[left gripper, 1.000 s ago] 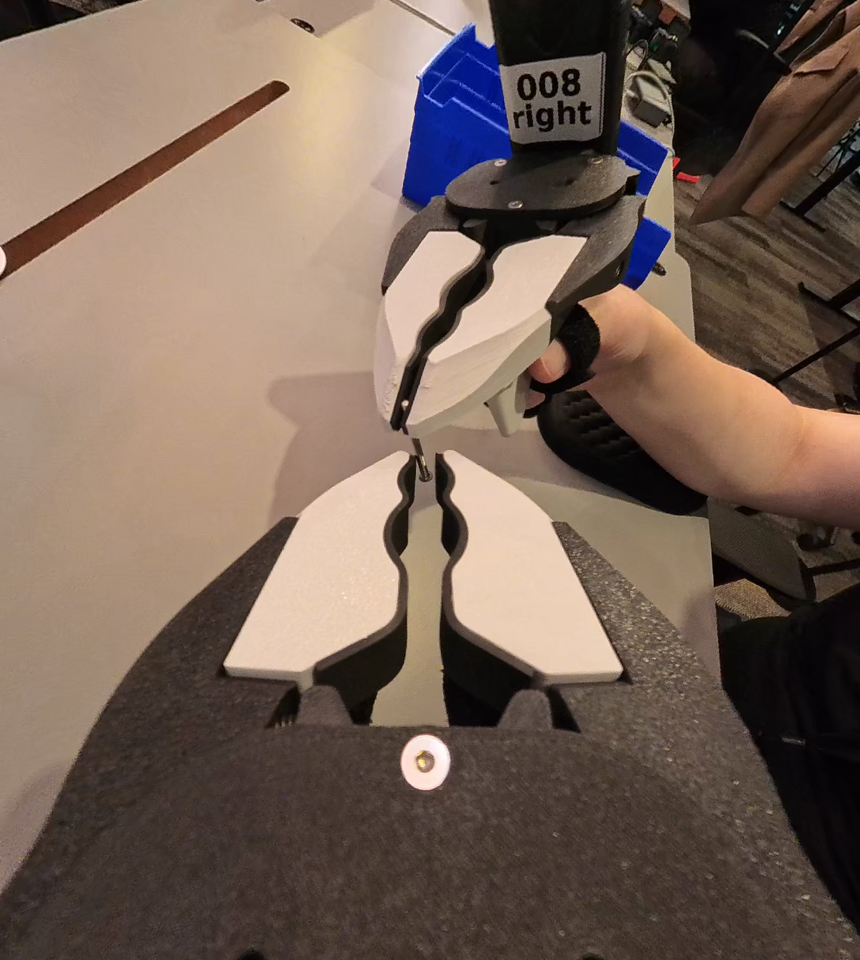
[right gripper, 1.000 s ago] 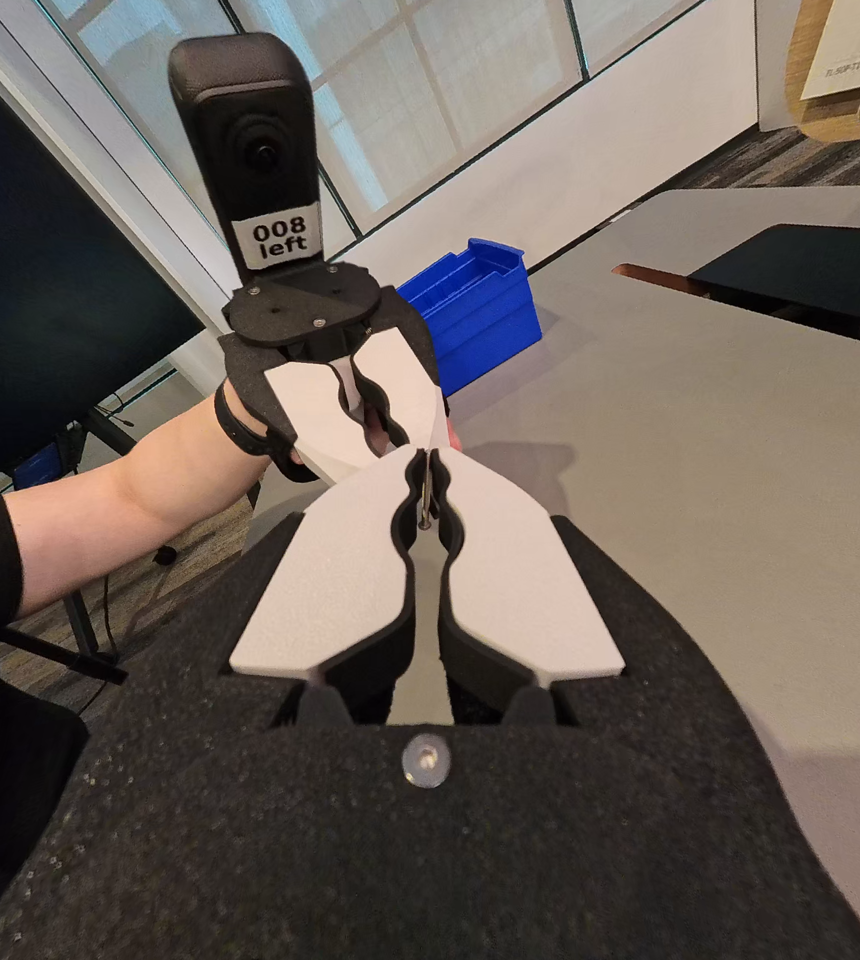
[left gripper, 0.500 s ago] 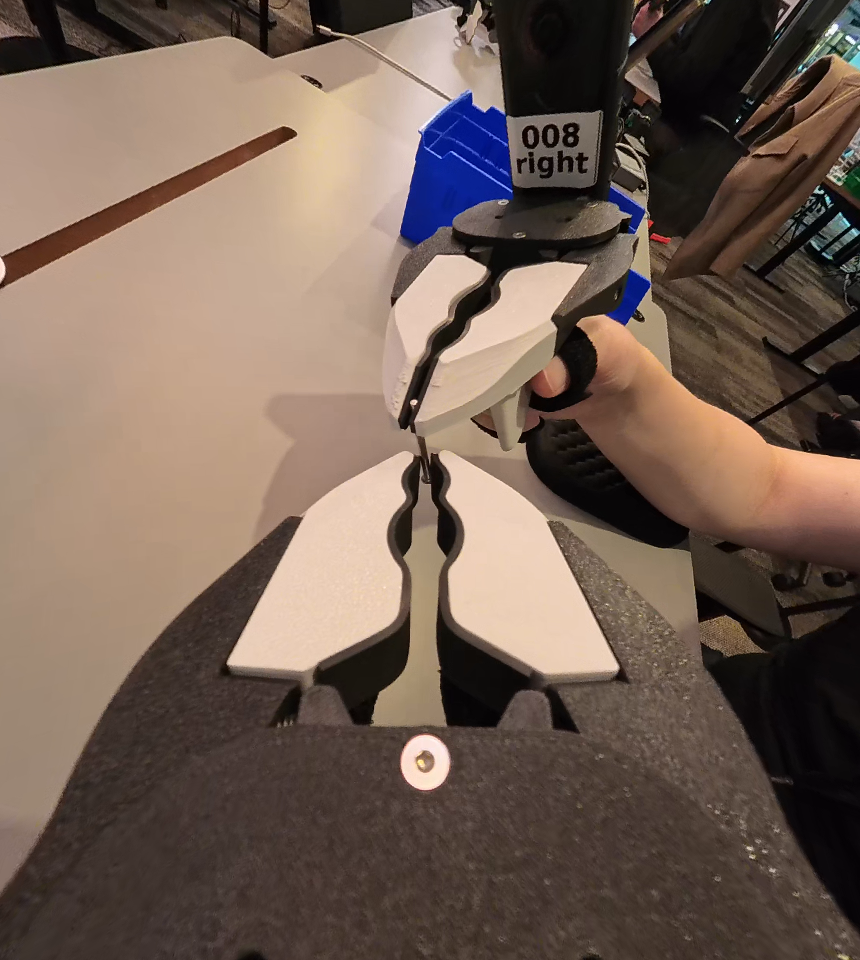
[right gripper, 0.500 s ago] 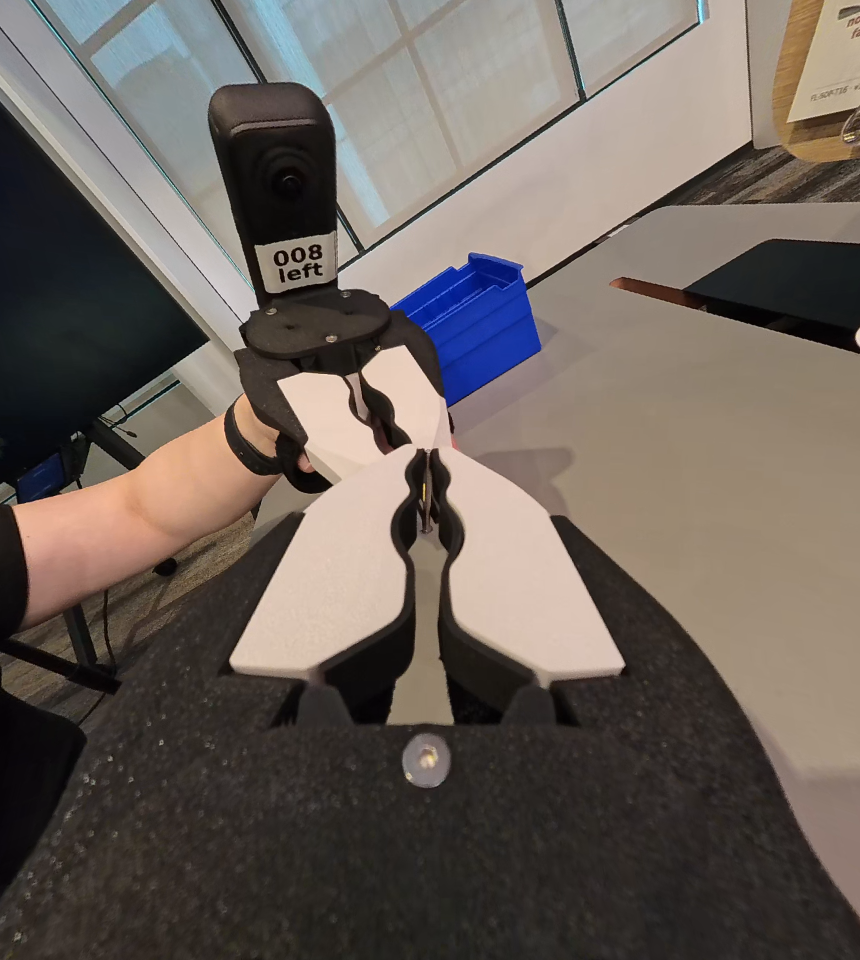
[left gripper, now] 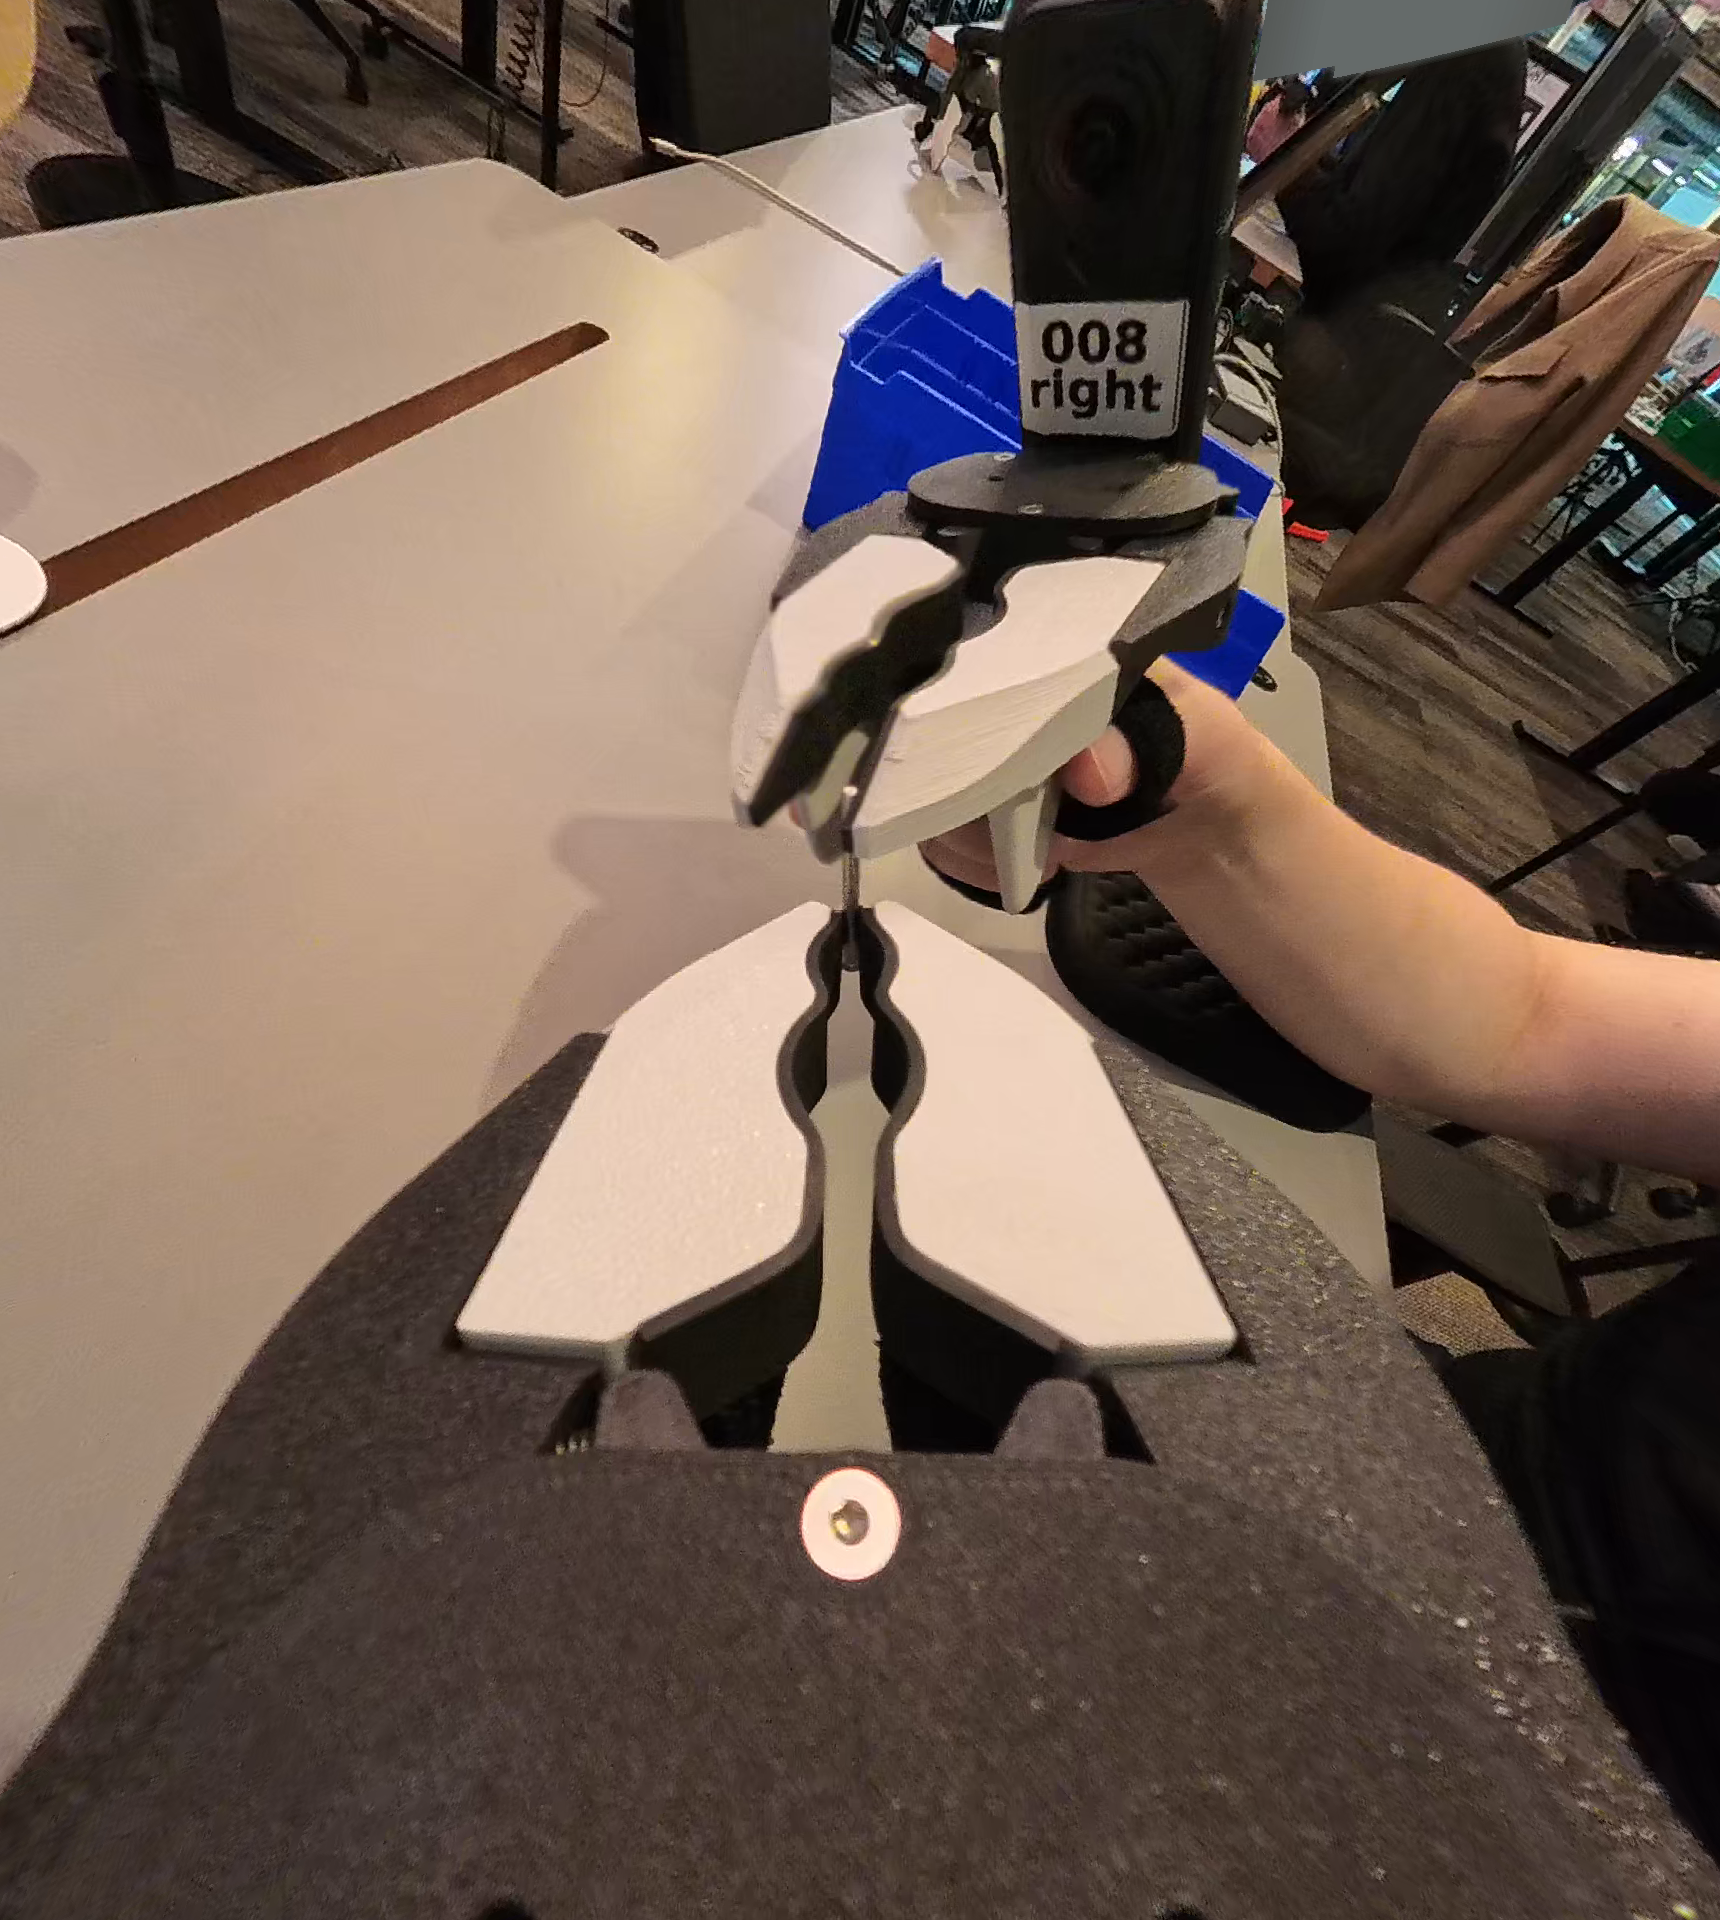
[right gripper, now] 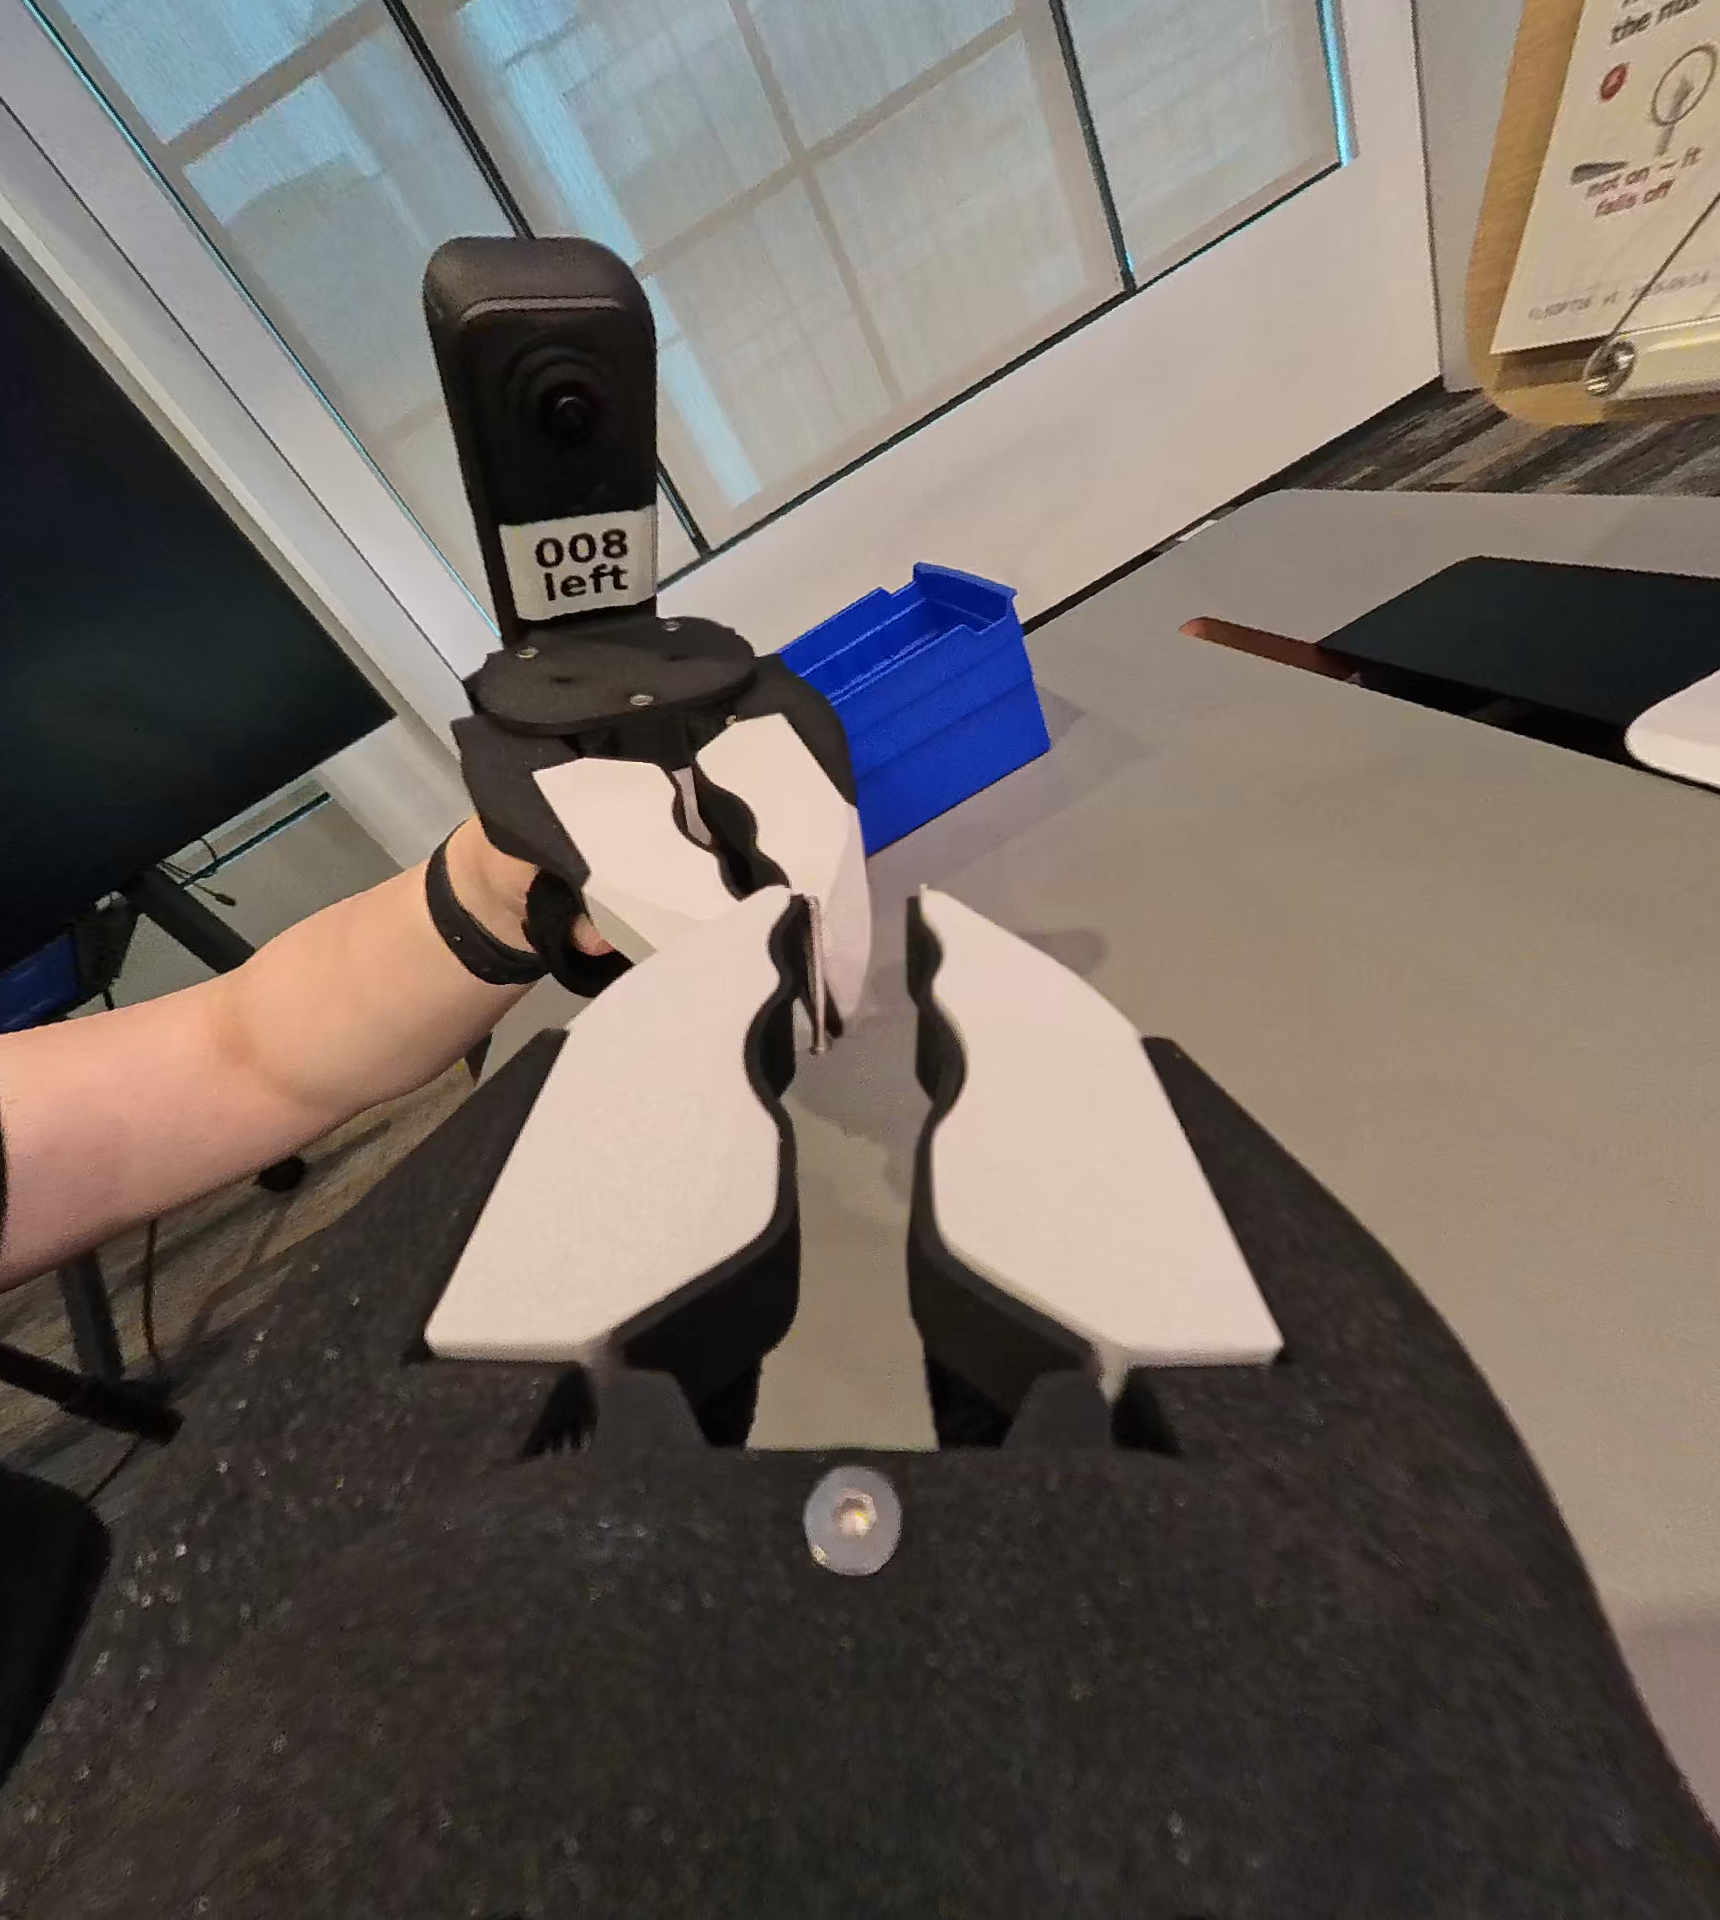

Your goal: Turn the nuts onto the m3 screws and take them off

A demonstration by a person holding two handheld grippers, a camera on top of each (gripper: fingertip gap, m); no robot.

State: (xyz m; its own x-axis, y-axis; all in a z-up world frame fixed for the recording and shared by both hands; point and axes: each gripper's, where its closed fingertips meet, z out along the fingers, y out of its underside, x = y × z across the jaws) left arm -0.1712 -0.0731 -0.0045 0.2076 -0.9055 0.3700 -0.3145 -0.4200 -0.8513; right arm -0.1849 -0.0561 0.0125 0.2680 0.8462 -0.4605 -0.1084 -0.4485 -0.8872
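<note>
A: Where's the screw (left gripper: pixel 848 902)?

B: Pinched at the left hand-held gripper (left gripper: pixel 851 920) tips, shank reaching into the right hand-held gripper (right gripper: pixel 851 935), which is spread.

A: Advice?

B: Probably re-close squarely, then twist above the tabletop (left gripper: pixel 264 727).

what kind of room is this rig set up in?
Likely an office or lab workspace: a long grey table with a blue parts bin, a large dark screen on a stand, and more desks behind.

Two grippers (left gripper: pixel 850 920) (right gripper: pixel 851 914); one screw (left gripper: pixel 848 883); one blue bin (right gripper: pixel 923 707)
</note>
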